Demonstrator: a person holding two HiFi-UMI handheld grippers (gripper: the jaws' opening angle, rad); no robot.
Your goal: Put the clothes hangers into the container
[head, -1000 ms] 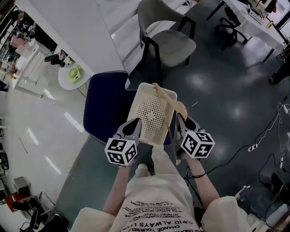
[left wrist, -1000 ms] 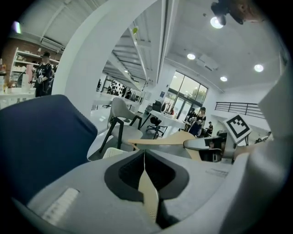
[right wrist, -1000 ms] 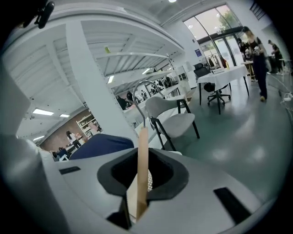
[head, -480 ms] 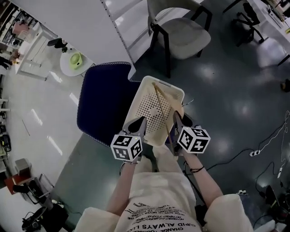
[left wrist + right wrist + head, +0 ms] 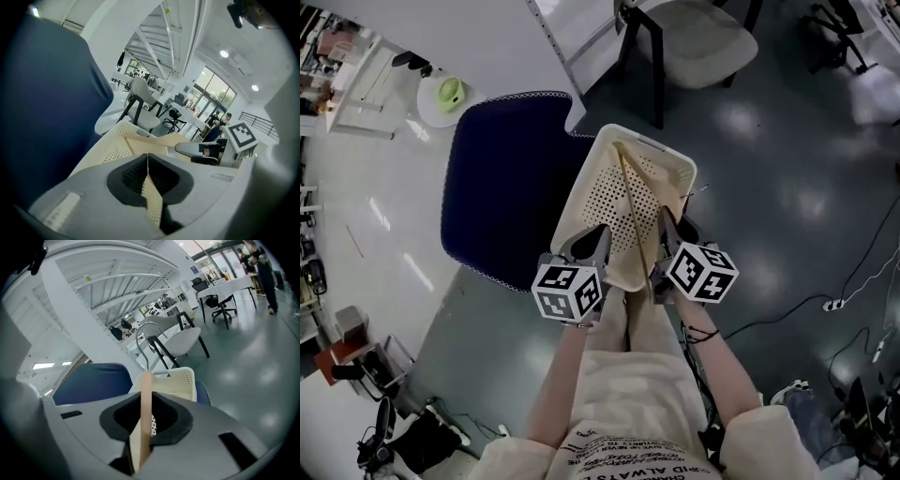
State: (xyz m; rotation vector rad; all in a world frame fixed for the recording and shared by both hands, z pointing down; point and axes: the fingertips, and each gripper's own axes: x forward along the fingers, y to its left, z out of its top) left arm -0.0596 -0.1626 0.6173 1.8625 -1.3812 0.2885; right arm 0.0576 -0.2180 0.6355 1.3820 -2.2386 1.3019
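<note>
Between the jaws of the left hand-held gripper, the cream container wall is pinched; the right hand-held gripper clamps the wooden hanger lying inside against the near rim. Uneven grips could tip the container ahead, spilling the hanger

Pale grey moulded shells on left gripper and right gripper; black ridged pads lining the fingers. Behind the fingers of each, a white cube with black square markers. Further back, bare forearms, then a short-sleeved cream T-shirt printed with dark lettering, and pale trousers.
</note>
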